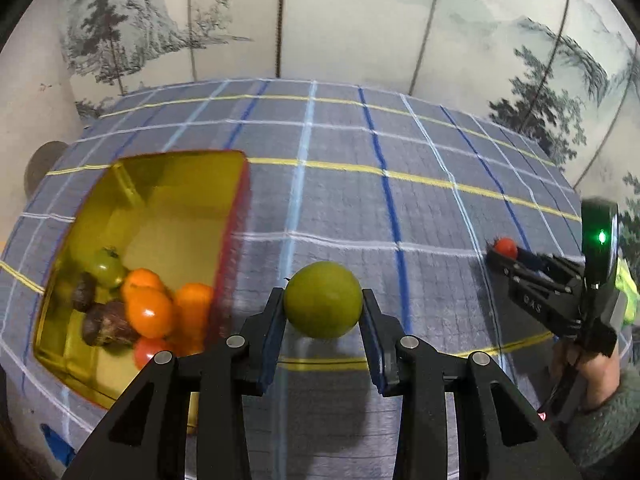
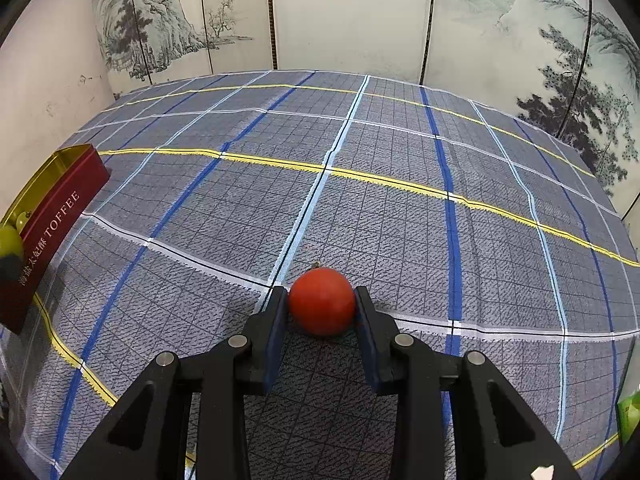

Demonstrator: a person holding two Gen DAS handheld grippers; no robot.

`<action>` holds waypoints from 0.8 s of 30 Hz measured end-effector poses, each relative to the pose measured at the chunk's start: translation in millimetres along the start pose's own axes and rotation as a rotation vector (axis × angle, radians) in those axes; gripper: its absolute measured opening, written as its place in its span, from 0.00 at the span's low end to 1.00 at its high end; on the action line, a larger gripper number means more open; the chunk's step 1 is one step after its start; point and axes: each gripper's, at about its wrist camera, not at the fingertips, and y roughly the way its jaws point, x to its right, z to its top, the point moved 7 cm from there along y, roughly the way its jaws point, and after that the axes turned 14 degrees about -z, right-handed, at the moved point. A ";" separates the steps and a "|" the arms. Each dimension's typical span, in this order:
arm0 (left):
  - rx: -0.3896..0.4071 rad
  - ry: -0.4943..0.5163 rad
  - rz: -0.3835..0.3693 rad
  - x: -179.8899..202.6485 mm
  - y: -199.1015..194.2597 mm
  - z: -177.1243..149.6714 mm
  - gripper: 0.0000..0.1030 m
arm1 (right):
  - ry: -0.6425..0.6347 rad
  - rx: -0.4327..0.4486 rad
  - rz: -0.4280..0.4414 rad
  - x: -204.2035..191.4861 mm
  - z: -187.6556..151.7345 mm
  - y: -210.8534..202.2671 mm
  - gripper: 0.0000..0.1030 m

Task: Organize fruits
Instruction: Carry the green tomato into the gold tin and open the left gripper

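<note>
My left gripper (image 1: 323,306) is shut on a green round fruit (image 1: 322,300) and holds it above the checked cloth, just right of the tin. The red tin with a gold inside (image 1: 168,208) holds several fruits: orange ones (image 1: 150,308), a green one (image 1: 105,267), brown ones (image 1: 106,324) and a red one (image 1: 148,352). My right gripper (image 2: 321,304) is shut on a small red tomato (image 2: 322,300) low over the cloth. The right gripper with its tomato (image 1: 505,247) also shows at the right of the left wrist view. The tin (image 2: 56,216), marked TOFFEE, sits far left in the right wrist view.
A grey-blue checked cloth (image 2: 360,200) covers the table. A painted folding screen (image 2: 340,12) stands right behind it. A plain wall (image 2: 48,80) is at the left. Something light green (image 2: 630,412) shows at the right edge.
</note>
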 end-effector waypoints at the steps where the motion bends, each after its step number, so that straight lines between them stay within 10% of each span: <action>1: 0.007 -0.008 0.006 -4.0 -3.6 1.9 0.36 | -0.001 0.000 -0.001 0.4 -0.3 0.2 0.31; 24: 0.007 -0.118 0.162 -126.5 -58.8 -15.6 0.36 | -0.001 0.000 -0.002 -0.5 0.1 0.0 0.31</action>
